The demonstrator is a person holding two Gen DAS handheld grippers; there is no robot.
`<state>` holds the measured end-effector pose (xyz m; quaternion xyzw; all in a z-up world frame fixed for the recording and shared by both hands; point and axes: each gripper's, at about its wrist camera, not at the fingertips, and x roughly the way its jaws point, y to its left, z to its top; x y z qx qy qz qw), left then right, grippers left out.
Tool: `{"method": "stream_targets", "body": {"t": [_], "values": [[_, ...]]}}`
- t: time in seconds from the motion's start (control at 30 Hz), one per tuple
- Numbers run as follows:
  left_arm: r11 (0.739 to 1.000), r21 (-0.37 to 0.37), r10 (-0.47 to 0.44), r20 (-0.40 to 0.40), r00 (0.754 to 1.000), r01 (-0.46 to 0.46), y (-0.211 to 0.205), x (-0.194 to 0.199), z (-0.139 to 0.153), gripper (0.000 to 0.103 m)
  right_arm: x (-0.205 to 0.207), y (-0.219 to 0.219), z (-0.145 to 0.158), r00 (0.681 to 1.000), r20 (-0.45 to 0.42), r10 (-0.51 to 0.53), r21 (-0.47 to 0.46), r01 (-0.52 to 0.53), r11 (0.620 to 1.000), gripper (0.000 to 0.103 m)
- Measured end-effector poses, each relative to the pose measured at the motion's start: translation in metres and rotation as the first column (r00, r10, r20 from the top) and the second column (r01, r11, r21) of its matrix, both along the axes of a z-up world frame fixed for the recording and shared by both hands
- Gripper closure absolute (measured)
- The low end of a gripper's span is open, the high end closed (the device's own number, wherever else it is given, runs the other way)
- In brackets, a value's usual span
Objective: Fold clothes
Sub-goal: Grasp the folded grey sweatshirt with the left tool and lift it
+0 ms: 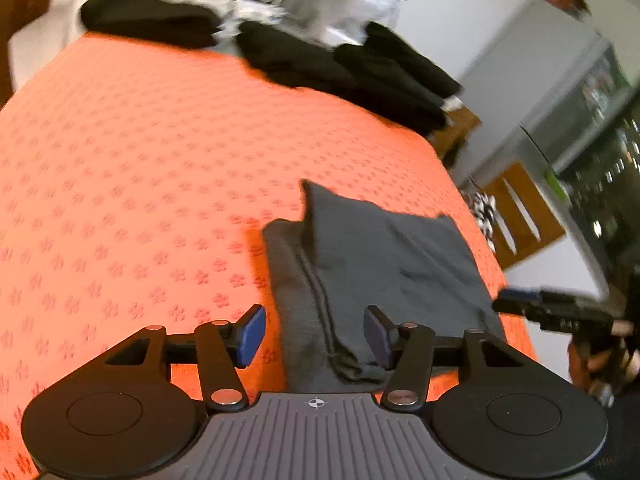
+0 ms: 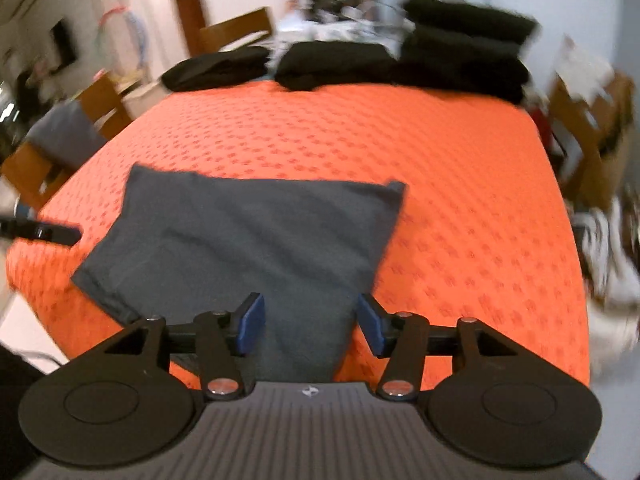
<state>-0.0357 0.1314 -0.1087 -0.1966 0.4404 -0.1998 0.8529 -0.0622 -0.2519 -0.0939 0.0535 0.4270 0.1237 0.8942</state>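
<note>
A dark grey folded garment (image 1: 384, 264) lies on the orange patterned tablecloth (image 1: 140, 184) near the table's edge. It also shows in the right wrist view (image 2: 248, 240), spread flat as a rough rectangle. My left gripper (image 1: 316, 332) is open and empty, its blue pads either side of the garment's near seamed edge, just above it. My right gripper (image 2: 310, 326) is open and empty over the garment's near edge. The right gripper shows at the far right of the left wrist view (image 1: 552, 308). The left gripper's tip (image 2: 44, 232) shows at the left of the right wrist view.
Several folded black garments (image 2: 336, 64) are stacked along the far side of the table, also in the left wrist view (image 1: 352, 68). Wooden chairs (image 2: 100, 104) stand around the table. A chair (image 1: 520, 212) and loose clothes (image 2: 608, 264) lie off the table's edge.
</note>
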Motion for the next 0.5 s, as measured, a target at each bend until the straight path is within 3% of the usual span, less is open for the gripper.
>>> {"method": "stream_targets", "body": {"t": [0.2, 0.5], "values": [[0.998, -0.050, 0.038, -0.045, 0.998, -0.040, -0.012, 0.015, -0.008, 0.042, 0.022, -0.026, -0.013, 0.991, -0.103, -0.083, 0.166, 0.100, 0.981, 0.035], [0.997, 0.000, 0.073, -0.094, 0.993, -0.073, -0.034, 0.038, -0.022, 0.036, 0.056, -0.029, -0.038, 0.979, -0.199, -0.045, 0.217, 0.088, 0.972, 0.035]]}}
